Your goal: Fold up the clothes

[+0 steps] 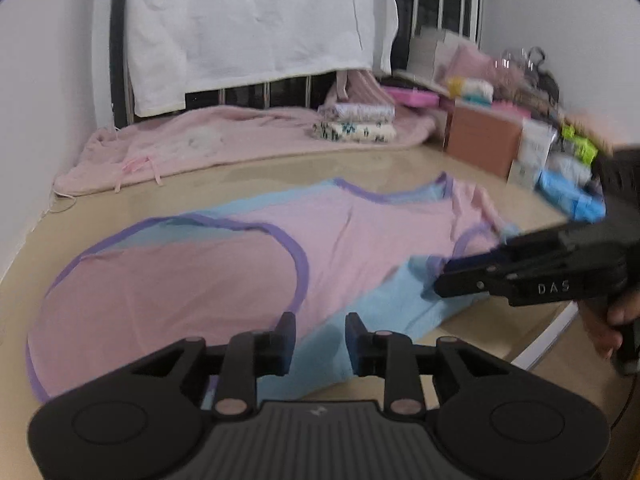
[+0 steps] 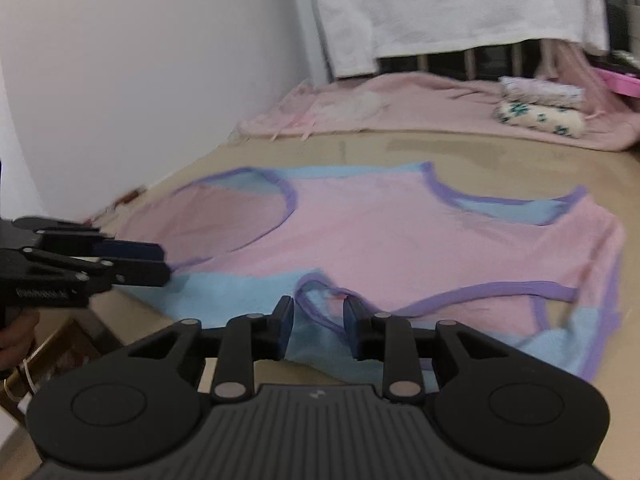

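A pink and light-blue sleeveless top [image 1: 192, 280] [image 2: 400, 232] with purple trim lies spread flat on the beige tabletop [image 1: 360, 168]. My left gripper [image 1: 320, 340] hovers over the top's near blue hem, jaws apart, and cloth shows in the gap with no pad pressing on it. From the right wrist view, the left gripper [image 2: 166, 262] tips sit at the edge of the blue hem. My right gripper [image 2: 319, 320] is open over a purple-trimmed loop of the top. In the left wrist view the right gripper [image 1: 438, 280] reaches in from the right onto the blue edge.
A pink blanket [image 1: 220, 140] lies along the back, with a stack of folded clothes [image 1: 356, 122] on it. A brown box [image 1: 484, 140] and loose packets [image 1: 568, 184] crowd the right. A white sheet [image 1: 248, 20] hangs behind. A wall [image 2: 140, 60] borders the left.
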Demonstrator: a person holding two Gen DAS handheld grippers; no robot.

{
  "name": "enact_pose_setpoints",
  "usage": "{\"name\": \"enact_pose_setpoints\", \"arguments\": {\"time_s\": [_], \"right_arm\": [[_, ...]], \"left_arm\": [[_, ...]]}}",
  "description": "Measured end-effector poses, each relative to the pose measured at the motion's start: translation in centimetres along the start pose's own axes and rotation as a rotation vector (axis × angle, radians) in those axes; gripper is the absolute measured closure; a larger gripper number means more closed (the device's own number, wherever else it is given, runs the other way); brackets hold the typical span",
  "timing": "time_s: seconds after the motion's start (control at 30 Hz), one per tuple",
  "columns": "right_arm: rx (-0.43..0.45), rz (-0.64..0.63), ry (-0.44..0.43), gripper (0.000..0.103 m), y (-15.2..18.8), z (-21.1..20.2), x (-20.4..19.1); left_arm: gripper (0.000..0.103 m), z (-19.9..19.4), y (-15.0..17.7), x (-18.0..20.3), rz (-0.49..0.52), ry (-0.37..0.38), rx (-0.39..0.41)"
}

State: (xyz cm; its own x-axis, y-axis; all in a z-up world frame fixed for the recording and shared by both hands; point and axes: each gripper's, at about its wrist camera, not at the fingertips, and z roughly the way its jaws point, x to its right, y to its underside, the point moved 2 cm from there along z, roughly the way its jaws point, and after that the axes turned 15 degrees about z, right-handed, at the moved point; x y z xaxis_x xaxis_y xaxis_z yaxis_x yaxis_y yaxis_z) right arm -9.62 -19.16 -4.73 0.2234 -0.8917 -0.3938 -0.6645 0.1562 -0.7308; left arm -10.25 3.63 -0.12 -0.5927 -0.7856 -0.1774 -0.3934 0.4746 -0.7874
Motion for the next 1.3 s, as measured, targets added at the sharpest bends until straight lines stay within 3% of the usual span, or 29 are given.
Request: {"name": "enact_pose_setpoints", "arguments": {"time_s": [0.1, 0.13, 0.17, 0.37, 0.43, 0.53, 0.57, 0.6, 0.67, 0.8, 0.97, 1.13, 1.23, 1.3], "right_arm": [[0.003, -0.048, 0.006, 0.078, 0.2, 1.0, -0.8], [0.012, -0.062, 0.021, 0.085, 0.3, 1.1, -0.9], [0.010, -0.054, 0.028, 0.102, 0.1, 1.2, -0.7], [-0.052, 0.137, -0.143, 0.101, -1.2, -4.3, 1.3], [-0.087, 0.190, -0.148, 0.100, -0.7, -5.6, 2.5], [-0.139, 0.231, -0.122, 0.096, 1.0, -6.2, 3.9], [-0.134, 0.225, -0.102, 0.093, 1.2, -6.5, 4.0], [-0.127, 0.220, -0.082, 0.083, 1.5, -6.7, 4.0], [-0.058, 0.213, -0.050, 0.063, 0.8, -7.6, 3.7], [0.074, 0.087, 0.010, 0.062, -2.2, -7.3, 1.1], [0.040, -0.122, -0.044, 0.063, -7.4, 1.3, -4.4], [-0.137, -0.307, 0.022, 0.068, -11.2, 13.3, -7.9], [-0.202, -0.346, 0.090, 0.078, -11.7, 17.3, -8.1], [-0.244, -0.317, 0.095, 0.099, -11.8, 18.4, -7.7]], "left_arm": [[0.100, 0.9, 0.6, -0.3, -0.040, 0.011, -0.042], [0.101, 0.8, 0.8, -0.5, -0.050, 0.014, -0.040], [0.102, 0.6, 0.9, -0.8, -0.062, 0.020, -0.048], [0.101, -2.5, 1.5, -2.6, -0.110, 0.024, -0.065], [0.095, -3.0, 1.7, -3.1, -0.152, 0.026, -0.071], [0.094, -2.3, 1.3, -3.2, -0.187, -0.041, -0.066], [0.092, -1.9, 1.2, -3.2, -0.187, -0.058, -0.069], [0.088, -1.4, 1.0, -3.3, -0.187, -0.075, -0.071], [0.079, -0.6, 0.7, -3.1, -0.162, -0.099, -0.085], [0.077, 0.4, 0.8, -2.7, -0.095, -0.114, -0.108], [0.077, -0.3, 1.7, -2.7, -0.062, -0.097, -0.109], [0.085, -1.0, 2.2, -3.0, -0.046, -0.082, -0.126], [0.099, -1.1, 2.4, -3.3, -0.049, -0.084, -0.116], [0.100, -1.3, 2.6, -3.4, -0.060, -0.075, -0.105]]}}
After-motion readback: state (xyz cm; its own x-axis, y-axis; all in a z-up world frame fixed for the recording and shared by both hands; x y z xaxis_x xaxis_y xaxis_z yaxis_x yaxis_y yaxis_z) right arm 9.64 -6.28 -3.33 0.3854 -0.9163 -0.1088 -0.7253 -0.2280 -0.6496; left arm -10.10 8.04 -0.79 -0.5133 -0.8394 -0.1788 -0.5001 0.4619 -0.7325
